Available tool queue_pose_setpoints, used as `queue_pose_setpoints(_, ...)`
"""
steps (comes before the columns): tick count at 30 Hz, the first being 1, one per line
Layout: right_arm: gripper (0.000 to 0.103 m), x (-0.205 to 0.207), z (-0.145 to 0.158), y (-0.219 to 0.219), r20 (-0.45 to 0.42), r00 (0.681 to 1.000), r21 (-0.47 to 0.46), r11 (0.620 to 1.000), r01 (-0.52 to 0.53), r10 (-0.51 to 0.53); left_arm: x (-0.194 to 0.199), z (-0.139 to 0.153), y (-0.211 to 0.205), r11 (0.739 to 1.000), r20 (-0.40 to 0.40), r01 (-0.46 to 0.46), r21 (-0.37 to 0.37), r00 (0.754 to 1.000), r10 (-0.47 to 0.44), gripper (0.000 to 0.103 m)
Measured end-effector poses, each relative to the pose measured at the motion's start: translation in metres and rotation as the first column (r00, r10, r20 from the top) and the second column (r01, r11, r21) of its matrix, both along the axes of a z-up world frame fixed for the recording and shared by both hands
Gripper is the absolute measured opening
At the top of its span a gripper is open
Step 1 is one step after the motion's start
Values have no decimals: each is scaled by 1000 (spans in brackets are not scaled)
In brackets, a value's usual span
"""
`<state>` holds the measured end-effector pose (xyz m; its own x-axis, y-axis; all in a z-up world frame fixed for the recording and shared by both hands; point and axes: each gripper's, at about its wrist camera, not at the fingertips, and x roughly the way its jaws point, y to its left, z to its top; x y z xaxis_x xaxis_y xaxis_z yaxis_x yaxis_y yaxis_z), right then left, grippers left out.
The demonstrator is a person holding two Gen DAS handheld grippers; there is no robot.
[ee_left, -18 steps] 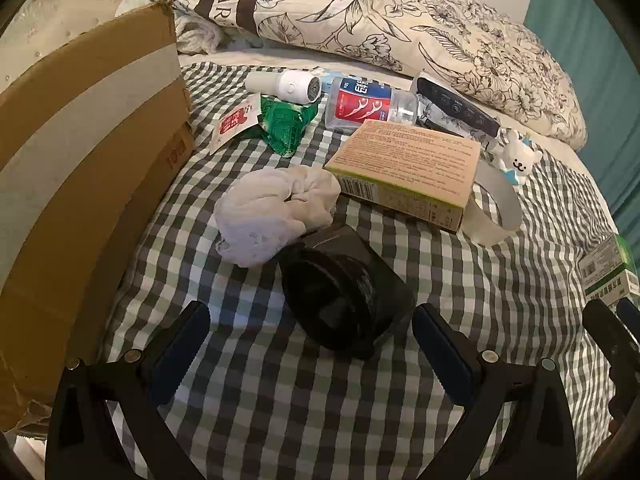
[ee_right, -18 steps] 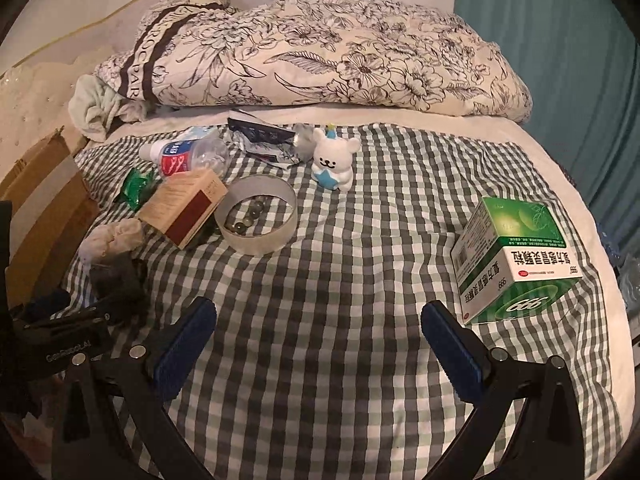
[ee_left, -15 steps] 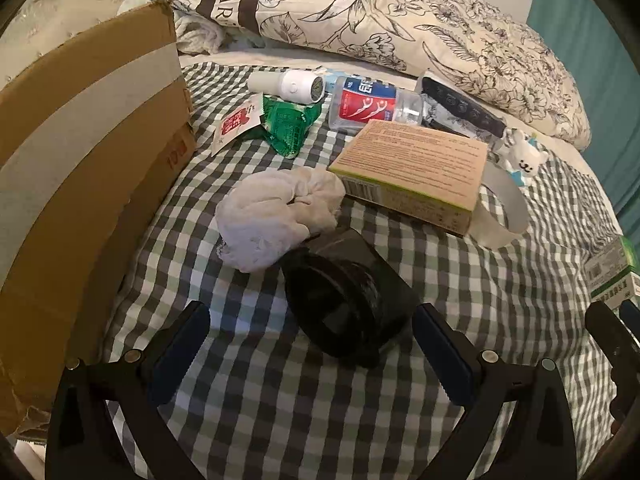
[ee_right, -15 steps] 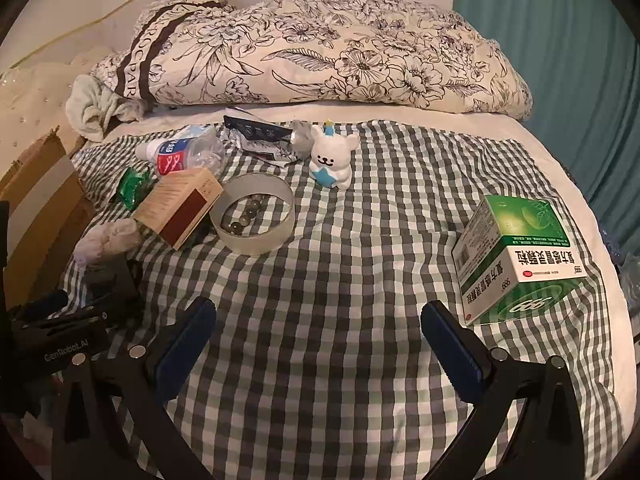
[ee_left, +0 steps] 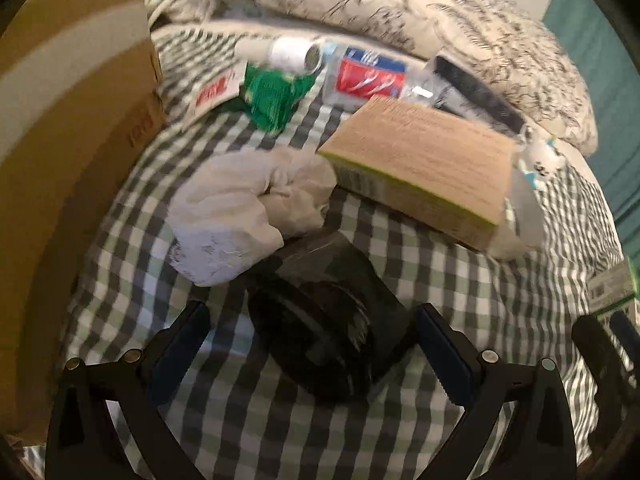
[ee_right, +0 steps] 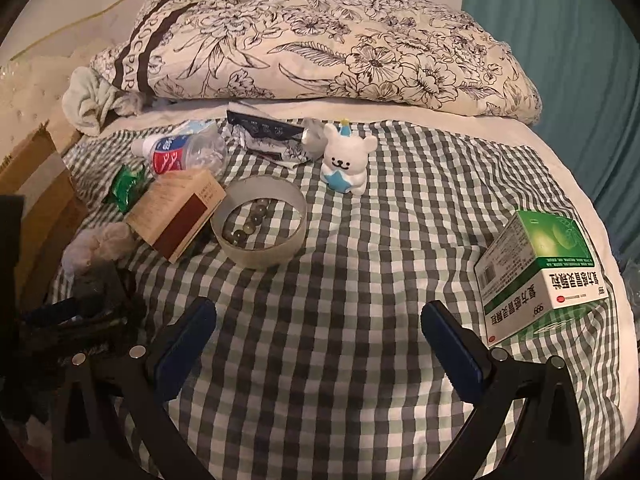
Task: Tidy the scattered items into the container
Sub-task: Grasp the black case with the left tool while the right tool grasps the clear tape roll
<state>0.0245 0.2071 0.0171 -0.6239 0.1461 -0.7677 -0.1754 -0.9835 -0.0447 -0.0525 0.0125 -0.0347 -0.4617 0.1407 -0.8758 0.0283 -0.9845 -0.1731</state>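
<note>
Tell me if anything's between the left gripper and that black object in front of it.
Nothing visible. The left gripper is open, its jaws on either side of the black object. The white cloth touches the object's far left side, outside the jaws.

Right gripper [ee_right: 318, 344] was spread wide over bare checked bedcover [ee_right: 340, 280], nothing between the fingers. Green-and-white medicine box [ee_right: 538, 272] lay just right of the right finger. Farther off, left of centre: tape ring [ee_right: 260, 232] with beads inside, touching a tilted tan carton [ee_right: 176, 212]. White bear figurine [ee_right: 345, 160] stood upright beyond. Cardboard box [ee_right: 36, 200] at far left edge.
</note>
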Motion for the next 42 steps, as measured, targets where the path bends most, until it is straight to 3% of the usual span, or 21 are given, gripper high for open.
queue_pose_setpoints(7,102,-9,-6,-8,10,1000,16,1000,-9,9,0,3,-8,1000,-21,5,25,1000,-4,103)
queue_pose_setpoints(10,102,-10,-6,-11,10,1000,19,1000,-12,12,1,4,-11,999,-24,4,42,1000,-3,98)
queue_pose_setpoints(14,102,-10,-8,-13,16,1000,26,1000,-15,15,4,6,-15,999,-39,20,44,999,-18,78)
queue_pose_setpoints(21,102,-9,-8,-10,17,1000,33,999,-1,0,11,12,-24,999,-61,-20,48,998,23,78)
queue_pose_setpoints(27,102,-13,-8,-9,16,1000,33,999,-6,5,15,16,-31,999,-71,-50,-10,996,49,78)
queue_pose_setpoints(42,102,-62,-30,-22,48,996,16,997,-69,69,11,10,-41,996,-34,-81,-26,996,80,78)
